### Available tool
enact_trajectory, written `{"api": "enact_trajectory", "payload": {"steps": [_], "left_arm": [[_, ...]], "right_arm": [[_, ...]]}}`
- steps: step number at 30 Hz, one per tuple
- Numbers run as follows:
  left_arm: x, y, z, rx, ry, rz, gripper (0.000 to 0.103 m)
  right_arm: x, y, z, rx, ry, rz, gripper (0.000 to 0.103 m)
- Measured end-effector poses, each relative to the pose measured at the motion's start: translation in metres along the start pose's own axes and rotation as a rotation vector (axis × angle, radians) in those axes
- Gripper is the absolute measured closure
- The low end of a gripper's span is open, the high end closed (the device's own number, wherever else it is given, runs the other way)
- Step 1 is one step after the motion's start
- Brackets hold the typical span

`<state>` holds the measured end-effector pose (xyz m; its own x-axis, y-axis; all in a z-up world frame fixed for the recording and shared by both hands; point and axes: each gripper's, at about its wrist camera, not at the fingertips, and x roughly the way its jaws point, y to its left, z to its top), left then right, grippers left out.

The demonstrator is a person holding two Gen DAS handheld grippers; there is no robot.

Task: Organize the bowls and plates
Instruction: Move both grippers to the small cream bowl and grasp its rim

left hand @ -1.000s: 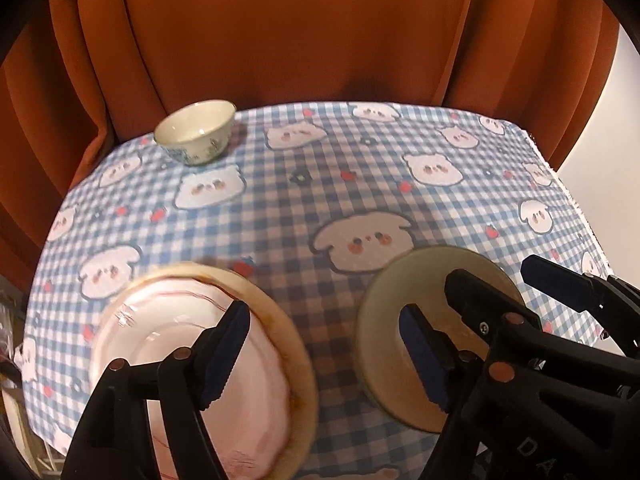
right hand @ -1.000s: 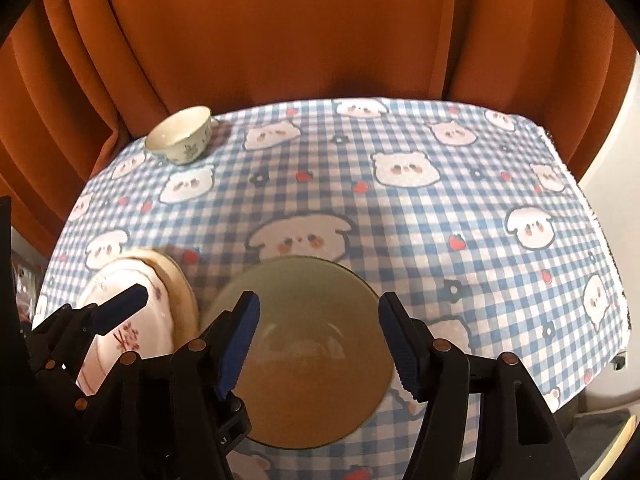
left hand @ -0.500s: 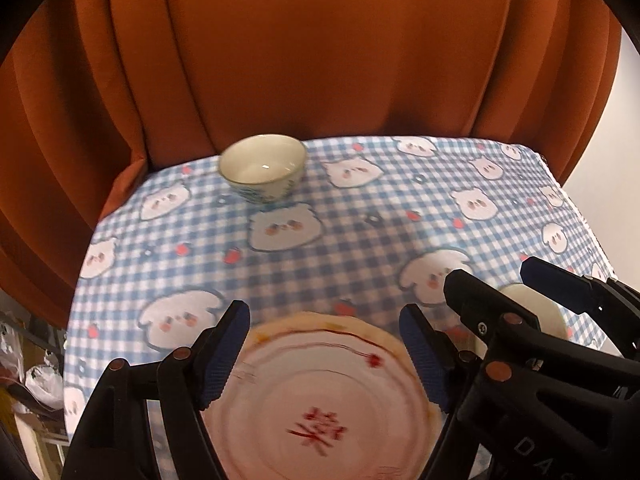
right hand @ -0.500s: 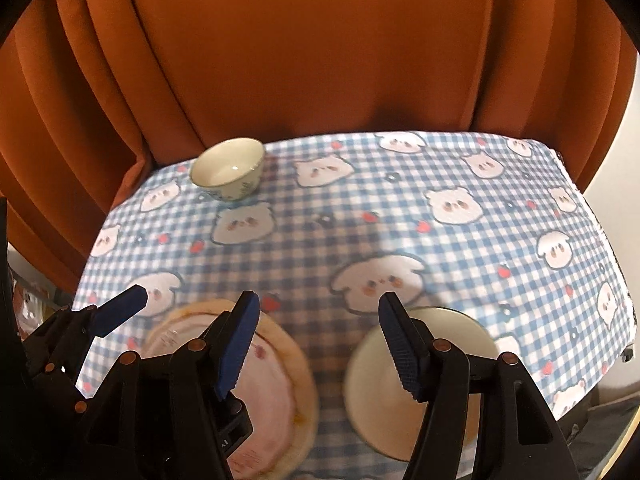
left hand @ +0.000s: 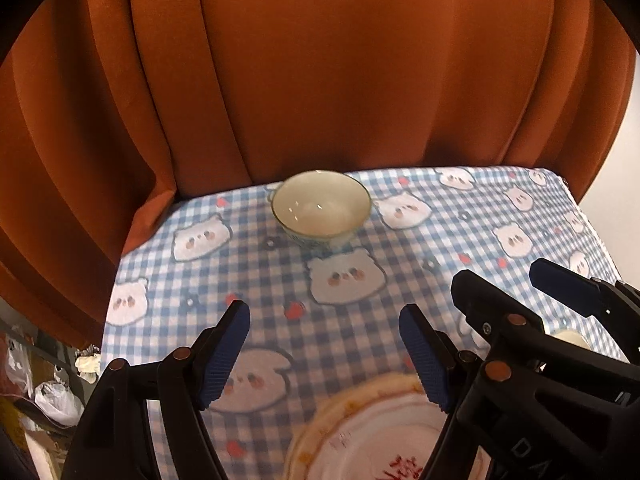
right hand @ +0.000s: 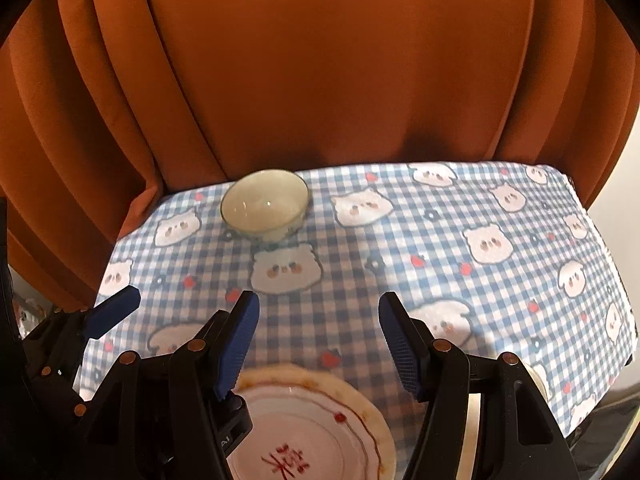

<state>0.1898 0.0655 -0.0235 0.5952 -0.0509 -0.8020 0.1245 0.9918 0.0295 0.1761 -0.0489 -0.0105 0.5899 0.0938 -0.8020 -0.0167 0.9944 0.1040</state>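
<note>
Rust-orange curtains (left hand: 360,80) back the checked tablecloth (left hand: 440,248), where the small bowl (left hand: 321,209) sits ahead of both grippers at the far edge. It lies straight ahead of the left gripper (left hand: 325,354) and ahead-left of the right gripper (right hand: 319,344), so the left looks better placed. Both stand open and empty, the red-marked plate (right hand: 312,432) just beneath them.

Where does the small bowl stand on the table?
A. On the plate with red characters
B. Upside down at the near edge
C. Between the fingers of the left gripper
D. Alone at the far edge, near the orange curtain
D: the bowl stands upright on the checked cloth just before the curtain, far from the plate.
</note>
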Motion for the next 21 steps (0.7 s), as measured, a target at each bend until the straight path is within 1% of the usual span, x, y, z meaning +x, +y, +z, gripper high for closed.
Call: {"api": "enact_trajectory", "payload": {"steps": [7, 11, 16, 21], "left_arm": [[0.027, 0.013, 0.030, -0.013, 0.001, 0.033, 0.024], [0.049, 0.021, 0.048, -0.035, 0.016, 0.056, 0.024], [0.078, 0.031, 0.067, -0.057, 0.023, 0.092, 0.024], [0.115, 0.037, 0.081, -0.075, 0.034, 0.094, 0.024]], "right_arm": [[0.028, 0.007, 0.032, 0.013, -0.002, 0.006, 0.037], [0.053, 0.011, 0.050, 0.019, 0.011, 0.017, 0.037], [0.087, 0.014, 0.073, 0.026, 0.004, 0.026, 0.037], [0.121, 0.015, 0.092, 0.011, -0.014, 0.006, 0.037]]}}
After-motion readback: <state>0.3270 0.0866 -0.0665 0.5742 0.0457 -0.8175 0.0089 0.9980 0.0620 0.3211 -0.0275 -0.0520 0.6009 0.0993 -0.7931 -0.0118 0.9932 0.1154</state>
